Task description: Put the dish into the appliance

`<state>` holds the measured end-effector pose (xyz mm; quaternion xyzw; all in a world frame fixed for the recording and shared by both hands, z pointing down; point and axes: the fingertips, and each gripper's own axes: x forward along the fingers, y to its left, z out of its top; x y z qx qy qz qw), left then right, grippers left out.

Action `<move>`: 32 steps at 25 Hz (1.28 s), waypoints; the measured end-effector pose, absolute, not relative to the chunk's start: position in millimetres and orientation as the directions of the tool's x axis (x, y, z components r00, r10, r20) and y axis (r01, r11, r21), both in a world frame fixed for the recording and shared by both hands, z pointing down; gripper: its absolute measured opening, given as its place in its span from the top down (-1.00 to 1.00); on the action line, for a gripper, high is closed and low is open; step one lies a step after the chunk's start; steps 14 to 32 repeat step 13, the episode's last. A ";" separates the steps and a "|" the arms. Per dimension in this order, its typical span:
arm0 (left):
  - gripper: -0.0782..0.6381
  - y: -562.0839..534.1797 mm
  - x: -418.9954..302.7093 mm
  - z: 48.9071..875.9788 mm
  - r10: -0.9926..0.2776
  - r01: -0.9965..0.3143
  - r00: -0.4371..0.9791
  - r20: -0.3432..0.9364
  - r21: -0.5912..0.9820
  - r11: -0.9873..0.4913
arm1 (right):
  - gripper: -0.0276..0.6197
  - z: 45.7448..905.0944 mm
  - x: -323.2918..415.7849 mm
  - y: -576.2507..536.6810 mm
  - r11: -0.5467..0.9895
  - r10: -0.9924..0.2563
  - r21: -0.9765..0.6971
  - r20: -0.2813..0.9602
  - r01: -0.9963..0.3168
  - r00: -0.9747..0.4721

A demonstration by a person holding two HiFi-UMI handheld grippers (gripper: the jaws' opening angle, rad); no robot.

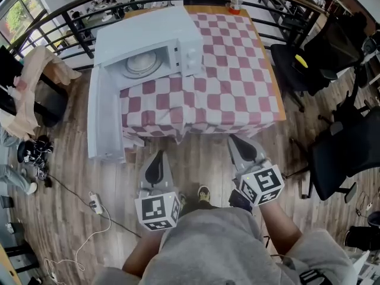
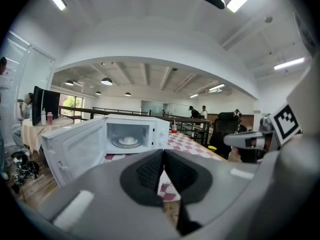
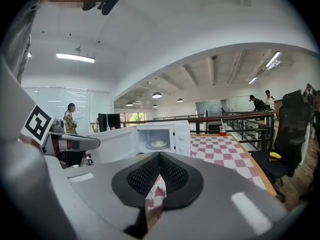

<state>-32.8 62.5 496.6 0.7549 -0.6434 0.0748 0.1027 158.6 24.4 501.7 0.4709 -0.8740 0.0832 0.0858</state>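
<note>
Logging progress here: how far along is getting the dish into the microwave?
Done: the dish sits inside the microwave. In hand: nothing; the left hand-held gripper and right hand-held gripper are shut and empty, short of the table. Left: the door hangs open, if closing it counts.

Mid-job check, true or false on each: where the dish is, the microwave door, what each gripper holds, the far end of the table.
The dish sits inside the microwave. True.
The microwave's door is closed. False: it stands open.
The left gripper grips the dish. False: its jaws are together, empty.
The right gripper is shut and empty. True.
A reddish cup stands at the table's far end. True.
</note>
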 end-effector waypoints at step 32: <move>0.75 74.9 -47.0 499.4 -0.953 -0.985 0.170 0.249 0.079 -0.155 | 0.92 499.0 139.3 35.6 0.547 -0.807 -0.053 0.231 -0.836 -0.543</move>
